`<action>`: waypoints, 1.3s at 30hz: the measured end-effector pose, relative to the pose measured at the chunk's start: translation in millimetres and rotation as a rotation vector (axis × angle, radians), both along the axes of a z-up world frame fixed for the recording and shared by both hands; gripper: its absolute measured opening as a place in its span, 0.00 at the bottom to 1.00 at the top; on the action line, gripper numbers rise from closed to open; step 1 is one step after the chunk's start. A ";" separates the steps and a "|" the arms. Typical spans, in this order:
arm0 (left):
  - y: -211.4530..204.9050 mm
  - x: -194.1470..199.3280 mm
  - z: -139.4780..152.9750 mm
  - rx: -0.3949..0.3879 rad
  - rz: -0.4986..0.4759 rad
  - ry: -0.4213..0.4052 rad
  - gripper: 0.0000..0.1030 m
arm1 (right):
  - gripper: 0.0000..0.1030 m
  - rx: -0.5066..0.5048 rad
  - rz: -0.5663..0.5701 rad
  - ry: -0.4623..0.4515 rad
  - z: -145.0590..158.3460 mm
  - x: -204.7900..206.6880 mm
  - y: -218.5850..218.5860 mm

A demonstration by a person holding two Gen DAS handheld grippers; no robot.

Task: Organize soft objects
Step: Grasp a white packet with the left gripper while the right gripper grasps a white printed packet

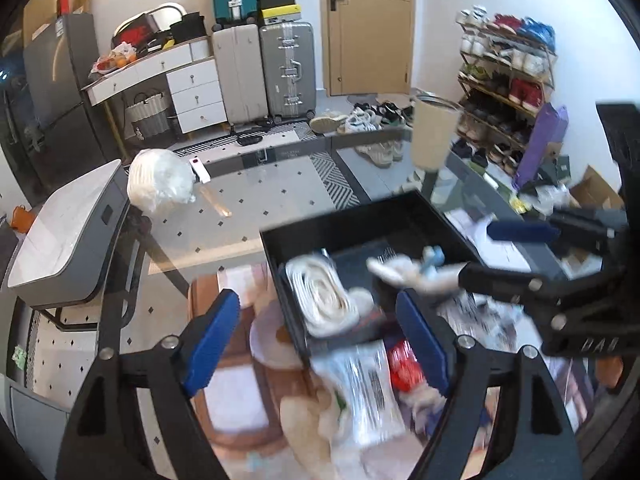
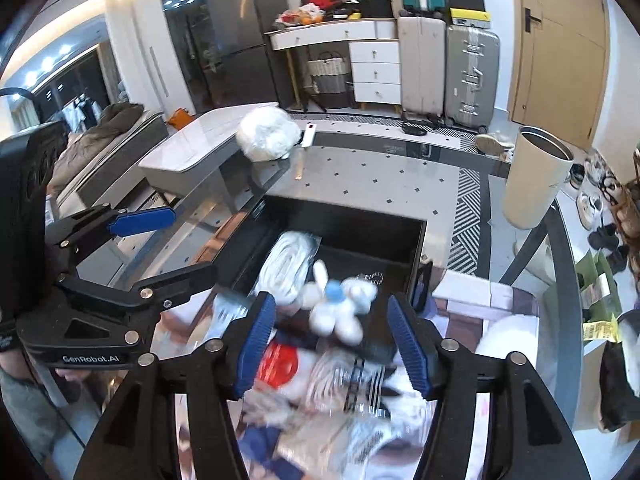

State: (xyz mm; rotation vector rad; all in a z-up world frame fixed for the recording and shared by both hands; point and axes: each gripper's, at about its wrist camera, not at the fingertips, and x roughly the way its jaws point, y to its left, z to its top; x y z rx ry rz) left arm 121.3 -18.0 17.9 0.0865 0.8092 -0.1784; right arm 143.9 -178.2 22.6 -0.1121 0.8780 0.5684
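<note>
Plush toy (image 2: pixel 338 306), white with a blue patch, sits blurred over the black box (image 2: pixel 416 248), at about twelve o'clock from the right claw (image 2: pixel 332 348). That claw is spread, nothing between its ribbed blue pads. Left claw (image 1: pixel 316 340) is spread too, pinching nothing. Beside the toy, toward nine o'clock, lies a coiled white rope (image 2: pixel 282 268), ridged and soft. Risk, I'd say: the floppy toy may catch the box's hard rim and flop out onto the glass surface (image 2: pixel 360 184), or land on the crinkly plastic packets (image 2: pixel 352 384) at six o'clock.
</note>
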 end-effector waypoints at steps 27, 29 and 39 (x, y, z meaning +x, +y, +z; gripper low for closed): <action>-28.4 -37.5 -71.8 0.051 -0.154 0.211 0.12 | 0.72 -0.048 -0.017 0.354 -80.8 -31.5 -35.4; -24.2 -43.8 -67.6 0.042 -0.163 0.209 0.12 | 0.62 -0.055 0.021 0.339 -78.6 -37.8 -33.9; -26.4 -89.1 -77.7 0.046 -0.217 0.246 0.21 | 0.34 -0.099 0.150 0.196 -43.0 -77.7 -6.3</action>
